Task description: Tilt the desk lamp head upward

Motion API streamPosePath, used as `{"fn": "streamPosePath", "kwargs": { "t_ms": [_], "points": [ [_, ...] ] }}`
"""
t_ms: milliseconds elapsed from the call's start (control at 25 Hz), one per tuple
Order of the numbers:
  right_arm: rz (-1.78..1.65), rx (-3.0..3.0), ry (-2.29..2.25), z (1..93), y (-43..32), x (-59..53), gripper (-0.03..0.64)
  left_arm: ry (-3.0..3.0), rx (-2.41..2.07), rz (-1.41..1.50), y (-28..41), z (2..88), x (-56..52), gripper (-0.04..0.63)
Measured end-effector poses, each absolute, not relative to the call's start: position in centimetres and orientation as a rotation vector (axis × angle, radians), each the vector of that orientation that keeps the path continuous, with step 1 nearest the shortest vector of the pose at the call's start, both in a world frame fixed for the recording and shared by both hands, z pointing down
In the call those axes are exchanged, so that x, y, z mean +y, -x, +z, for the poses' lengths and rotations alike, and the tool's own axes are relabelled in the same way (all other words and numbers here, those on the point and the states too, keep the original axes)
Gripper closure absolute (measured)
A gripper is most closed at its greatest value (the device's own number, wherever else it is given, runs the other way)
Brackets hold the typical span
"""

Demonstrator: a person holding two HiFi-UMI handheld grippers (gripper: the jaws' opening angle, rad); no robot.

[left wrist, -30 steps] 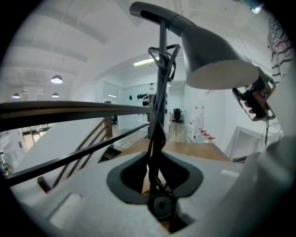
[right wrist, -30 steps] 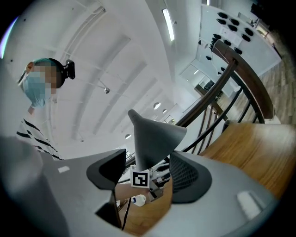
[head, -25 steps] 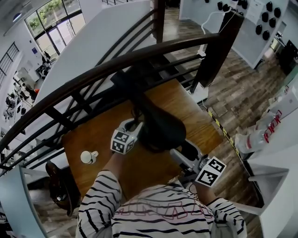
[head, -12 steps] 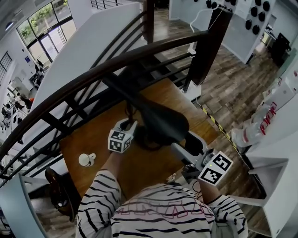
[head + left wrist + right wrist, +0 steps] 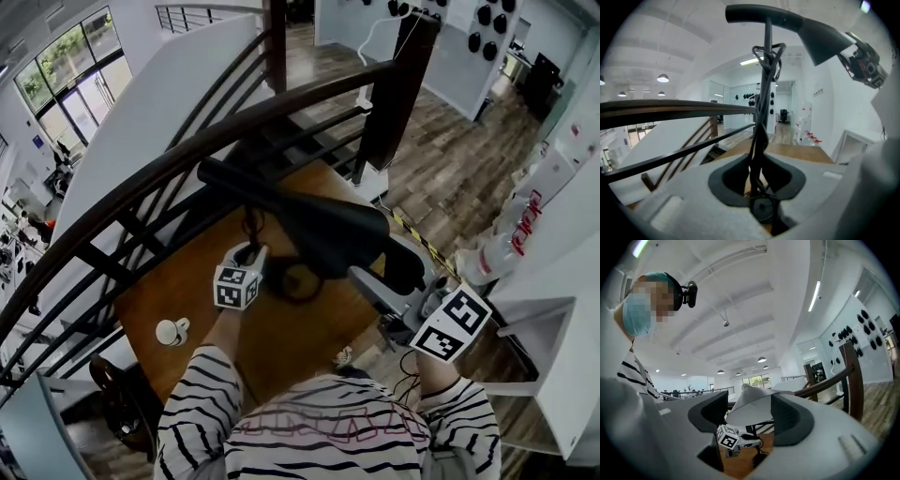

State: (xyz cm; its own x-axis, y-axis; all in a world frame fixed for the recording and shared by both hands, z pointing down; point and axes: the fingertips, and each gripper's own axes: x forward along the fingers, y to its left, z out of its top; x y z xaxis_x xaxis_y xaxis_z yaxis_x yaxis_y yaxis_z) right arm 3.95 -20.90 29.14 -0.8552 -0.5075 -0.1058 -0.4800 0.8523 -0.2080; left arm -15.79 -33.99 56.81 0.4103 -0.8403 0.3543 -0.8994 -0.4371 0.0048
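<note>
Person [image 5: 309, 436] in stripes works a desk lamp: right gripper [image 5: 373, 279] clamped on the rim of the black lamp head [image 5: 333, 234], left gripper [image 5: 253, 253] closed round the thin, cord-wrapped stem [image 5: 761, 117] above the wooden desk [image 5: 178, 281]. Head probably light, hinge stiff; the rim offers leverage.

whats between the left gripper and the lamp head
The lamp's pole, with black cord bunched along it, runs from the left gripper up to the lamp head, seen in the left gripper view.
</note>
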Motion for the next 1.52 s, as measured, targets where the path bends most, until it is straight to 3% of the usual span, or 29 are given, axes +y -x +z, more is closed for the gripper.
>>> {"fn": "streamPosePath", "kwargs": {
  "t_ms": [1520],
  "points": [
    [-0.067,2.901,0.868,21.9,-2.2,-21.3,0.322,-2.476,-1.560,0.523,15.9,58.0,-34.1,0.526]
  ]
}}
